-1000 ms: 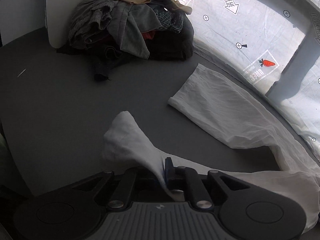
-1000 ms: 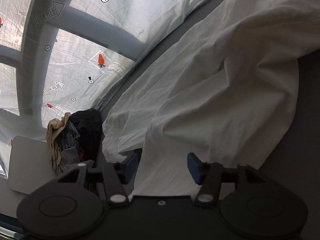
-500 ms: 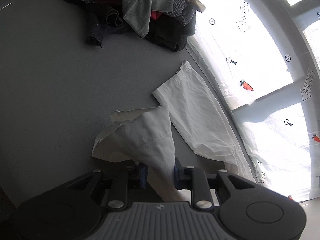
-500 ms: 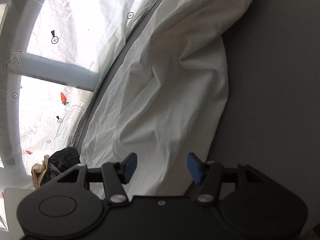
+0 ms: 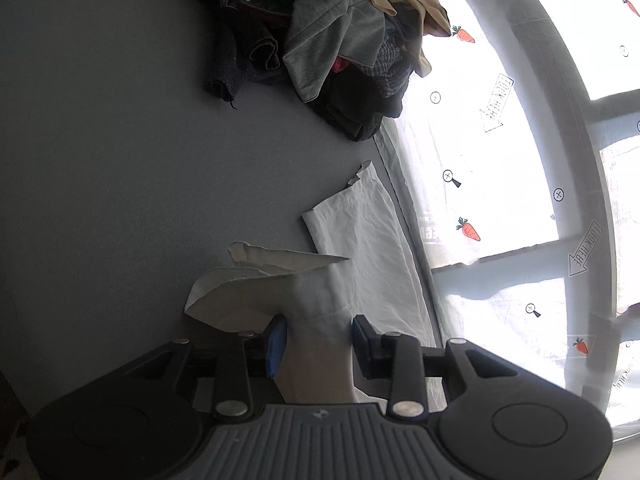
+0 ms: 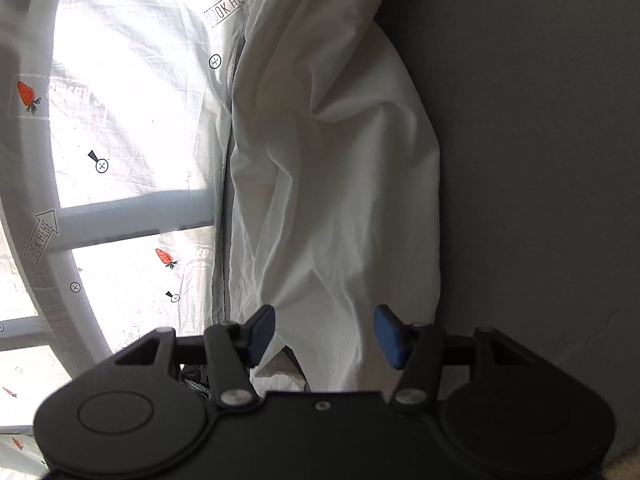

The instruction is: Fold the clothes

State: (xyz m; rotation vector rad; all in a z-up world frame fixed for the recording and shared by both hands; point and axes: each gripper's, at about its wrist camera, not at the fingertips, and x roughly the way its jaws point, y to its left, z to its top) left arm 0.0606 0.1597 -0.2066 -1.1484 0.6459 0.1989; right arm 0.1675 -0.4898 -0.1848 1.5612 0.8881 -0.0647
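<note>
Grey table (image 5: 100, 200) beside a sheet printed with carrots (image 5: 500, 160), lit from behind. Count: one white garment (image 6: 340, 200), one pile of mixed clothes (image 5: 332, 40), two grippers. Left gripper (image 5: 318, 346): fingers apart, white cloth slack between them, nothing clamped. Right gripper (image 6: 324, 334): spread wide above the garment, holding nothing. Garment lies along the table edge next to the sheet. Left view alone shows the pile and two sleeve-like ends; right view alone shows the garment's broad body.

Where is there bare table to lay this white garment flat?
Bare grey table lies left of the white garment and below the clothes pile. More shows right of the garment in the right view. Crowded: pile and curtain side.
</note>
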